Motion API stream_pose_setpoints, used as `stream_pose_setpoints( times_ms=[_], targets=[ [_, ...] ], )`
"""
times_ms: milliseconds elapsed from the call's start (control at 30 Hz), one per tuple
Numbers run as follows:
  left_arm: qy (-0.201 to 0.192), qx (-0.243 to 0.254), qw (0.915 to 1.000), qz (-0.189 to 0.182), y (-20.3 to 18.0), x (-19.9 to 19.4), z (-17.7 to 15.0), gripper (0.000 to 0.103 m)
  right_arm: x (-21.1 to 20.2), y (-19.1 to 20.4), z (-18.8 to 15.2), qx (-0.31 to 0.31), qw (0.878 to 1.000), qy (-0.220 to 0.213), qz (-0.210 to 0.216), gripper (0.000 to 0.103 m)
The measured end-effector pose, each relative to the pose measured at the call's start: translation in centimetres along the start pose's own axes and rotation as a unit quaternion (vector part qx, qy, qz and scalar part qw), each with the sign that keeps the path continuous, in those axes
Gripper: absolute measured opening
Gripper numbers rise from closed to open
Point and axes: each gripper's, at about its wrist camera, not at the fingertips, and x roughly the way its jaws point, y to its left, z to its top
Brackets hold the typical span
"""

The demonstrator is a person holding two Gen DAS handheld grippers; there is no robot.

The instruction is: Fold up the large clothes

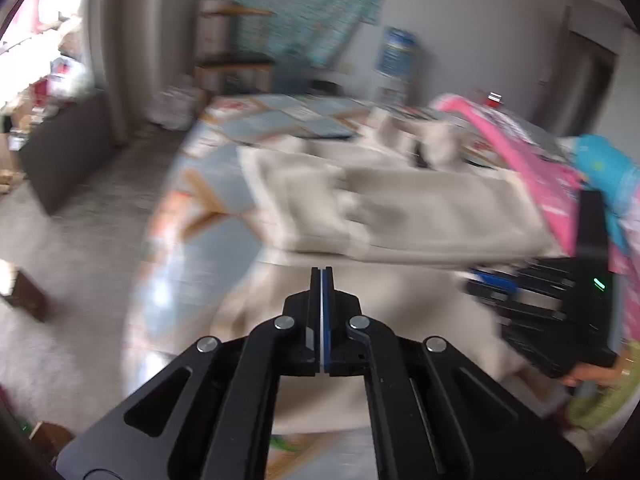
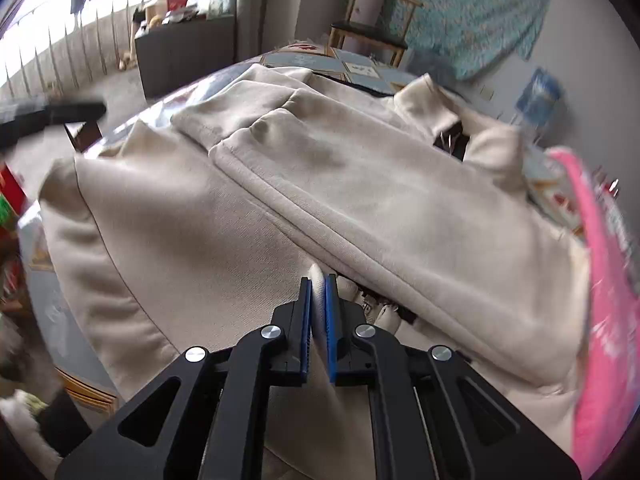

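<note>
Pinching a fold of the beige jacket point(image 2: 360, 184), the right gripper point(image 2: 319, 280) sits nearer; the left gripper point(image 1: 321, 270) hovers clenched, empty, before its long crosswise hem.

A home: patterned table point(image 2: 360, 66), wooden chair point(image 2: 376, 20), barred window point(image 2: 60, 40).

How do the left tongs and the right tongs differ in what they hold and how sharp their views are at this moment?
The left tongs are shut with nothing between the pads; the right tongs are shut on a fold of the beige jacket. The left wrist view is motion-blurred; the right wrist view is mostly sharp. Both are black with blue pads and point down toward the same jacket.
</note>
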Motion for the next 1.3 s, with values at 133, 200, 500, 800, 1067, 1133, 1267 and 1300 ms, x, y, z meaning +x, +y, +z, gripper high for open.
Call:
stream_pose_setpoints(
  times_ms=[133, 200, 500, 800, 1067, 1133, 1267, 1300],
  targets=[
    [0.091, 0.045, 0.9948, 0.015, -4.1, 6.1, -2.0, 0.007, -1.3, -3.3, -0.3, 0.081, 0.994, 0.003, 0.076, 0.012],
    [0.072, 0.056, 0.9955, 0.028, -4.7, 6.2, -2.0, 0.007, -3.2, -5.4, -1.0, 0.123, 0.989, -0.009, 0.083, 0.034],
    [0.073, 0.035, 0.9962, 0.033, -4.1, 6.2, -1.8, 0.007, -5.2, -13.5, -8.3, 0.234, 0.97, 0.065, -0.016, 0.054],
    [0.062, 0.046, 0.9955, 0.055, -4.7, 6.2, -2.0, 0.007, -3.3, -11.8, -7.7, 0.193, 0.978, 0.073, -0.038, 0.017],
    [0.051, 0.066, 0.9945, 0.063, -4.7, 6.4, -1.8, 0.006, -7.0, -11.8, -5.9, 0.198, 0.976, -0.001, -0.086, 0.003],
    [0.048, 0.064, 0.9945, 0.067, -4.5, 6.5, -1.6, 0.005, -6.7, -12.7, -5.9, 0.214, 0.973, -0.007, -0.088, 0.003],
    [0.041, 0.057, 0.9953, 0.067, -4.1, 6.6, -1.5, 0.005, -3.6, -13.4, -7.1, 0.233, 0.968, 0.021, -0.092, 0.003],
    [0.039, 0.061, 0.995, 0.069, -4.1, 6.6, -1.5, 0.005, -3.0, -13.4, -7.5, 0.236, 0.967, 0.024, -0.092, 0.003]
  ],
)
